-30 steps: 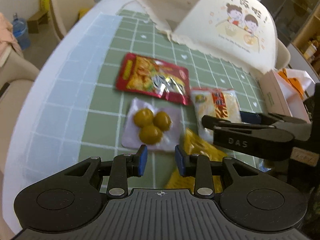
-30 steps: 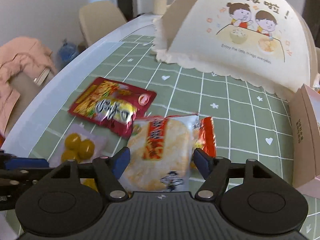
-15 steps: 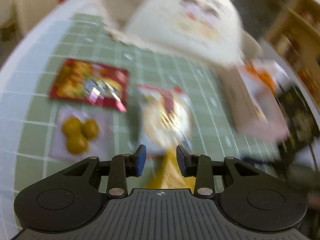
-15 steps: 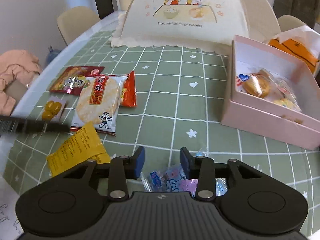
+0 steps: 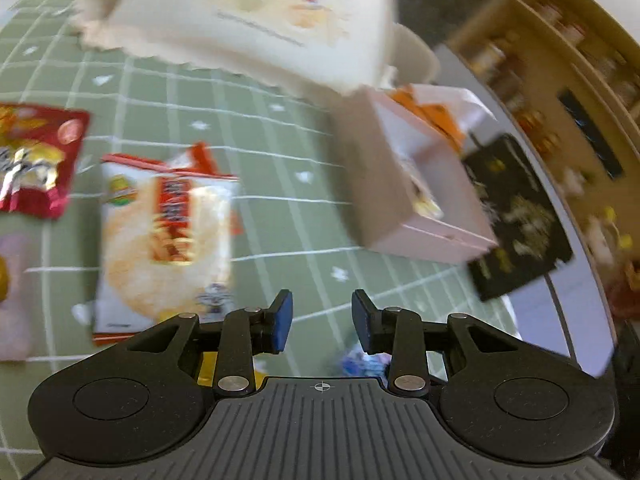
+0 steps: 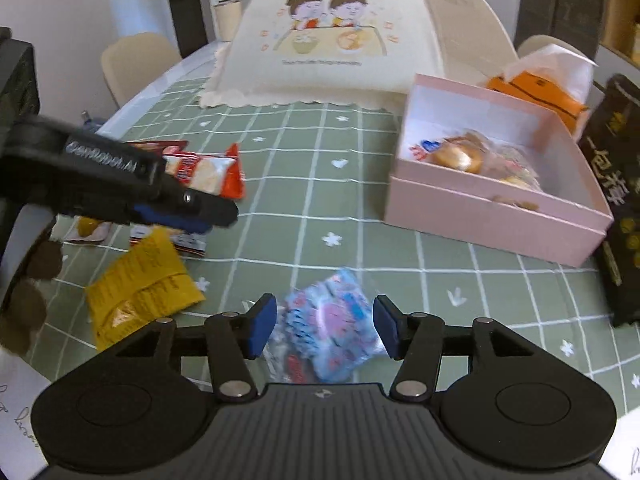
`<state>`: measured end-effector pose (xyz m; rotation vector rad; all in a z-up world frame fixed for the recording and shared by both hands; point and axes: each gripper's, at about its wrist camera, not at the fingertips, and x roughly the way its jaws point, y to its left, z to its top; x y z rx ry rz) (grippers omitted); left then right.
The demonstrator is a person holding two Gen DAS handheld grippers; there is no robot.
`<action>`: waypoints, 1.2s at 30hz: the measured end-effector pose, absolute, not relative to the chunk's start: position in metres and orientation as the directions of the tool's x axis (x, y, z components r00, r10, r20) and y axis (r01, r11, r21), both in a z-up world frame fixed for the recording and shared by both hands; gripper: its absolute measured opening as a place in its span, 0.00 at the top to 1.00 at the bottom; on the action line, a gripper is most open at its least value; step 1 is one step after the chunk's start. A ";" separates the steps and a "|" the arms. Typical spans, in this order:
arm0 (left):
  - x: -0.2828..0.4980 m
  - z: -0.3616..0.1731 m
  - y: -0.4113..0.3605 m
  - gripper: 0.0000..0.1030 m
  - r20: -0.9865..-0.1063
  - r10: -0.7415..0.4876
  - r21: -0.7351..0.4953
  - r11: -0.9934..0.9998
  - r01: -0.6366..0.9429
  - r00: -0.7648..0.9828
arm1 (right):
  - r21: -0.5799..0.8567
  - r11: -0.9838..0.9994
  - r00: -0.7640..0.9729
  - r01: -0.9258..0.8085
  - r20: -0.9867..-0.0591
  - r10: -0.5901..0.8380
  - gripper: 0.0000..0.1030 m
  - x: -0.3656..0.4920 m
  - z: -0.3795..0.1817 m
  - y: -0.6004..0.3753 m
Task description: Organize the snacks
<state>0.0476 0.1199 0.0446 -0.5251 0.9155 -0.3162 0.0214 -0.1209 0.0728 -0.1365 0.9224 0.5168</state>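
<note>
The right gripper (image 6: pixel 324 330) is standing with its jaws apart around a blue-and-pink snack packet (image 6: pixel 330 320) lying on the green checked tablecloth (image 6: pixel 360 220); no contact with the pads is visible. The left gripper (image 5: pixel 322 320) is hanging over the cloth with its jaws apart and nothing between them. The rice cracker packet (image 5: pixel 164 240) is lying to its left. The pink box (image 6: pixel 492 196) is sitting open, holding wrapped snacks.
</note>
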 end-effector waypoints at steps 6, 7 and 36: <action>0.028 0.067 0.171 0.64 -0.663 -0.238 -0.473 0.868 -0.151 0.710 | 0.134 0.868 0.484 -0.478 -0.784 0.388 0.48 0.019 0.073 -0.126; 0.025 0.068 0.182 0.64 -0.674 -0.174 -0.444 0.872 -0.206 0.718 | 0.140 0.866 0.482 -0.481 -0.783 0.394 0.48 0.021 0.074 -0.123; -0.006 0.040 0.208 0.63 -0.809 -0.095 -0.257 0.944 -0.205 0.580 | 0.081 0.862 0.438 -0.500 -0.835 0.333 0.40 0.072 0.050 -0.037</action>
